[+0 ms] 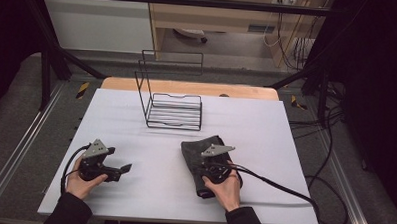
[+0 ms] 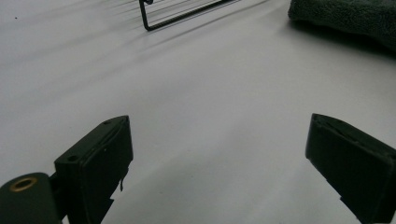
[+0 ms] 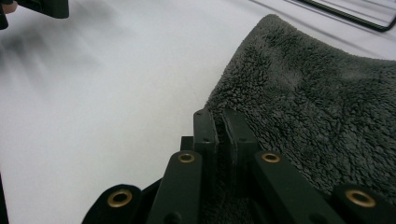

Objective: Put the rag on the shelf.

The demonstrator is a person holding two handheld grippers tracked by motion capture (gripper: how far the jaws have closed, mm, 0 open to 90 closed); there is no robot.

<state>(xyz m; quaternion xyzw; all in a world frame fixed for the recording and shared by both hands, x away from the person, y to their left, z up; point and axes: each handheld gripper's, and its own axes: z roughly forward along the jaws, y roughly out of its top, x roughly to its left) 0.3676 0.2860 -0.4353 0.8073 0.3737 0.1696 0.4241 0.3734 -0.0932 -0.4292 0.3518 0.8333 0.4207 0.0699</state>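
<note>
two grippers are seen: the right gripper [image 3: 218,122] is pinched on a dark towel's [image 3: 317,102] edge; the left gripper [image 2: 219,163] is held spread wide above the worktop [image 2: 187,93].

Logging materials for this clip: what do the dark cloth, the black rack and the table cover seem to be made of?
The dark cloth looks like plush grey terry or microfibre: a fuzzy, looped pile, matte. The black rack seems to be thin metal wire with a dark coating, judging by its slim, straight bars. The table cover is smooth, matte and white, possibly foam board or paper; I cannot tell which.
</note>
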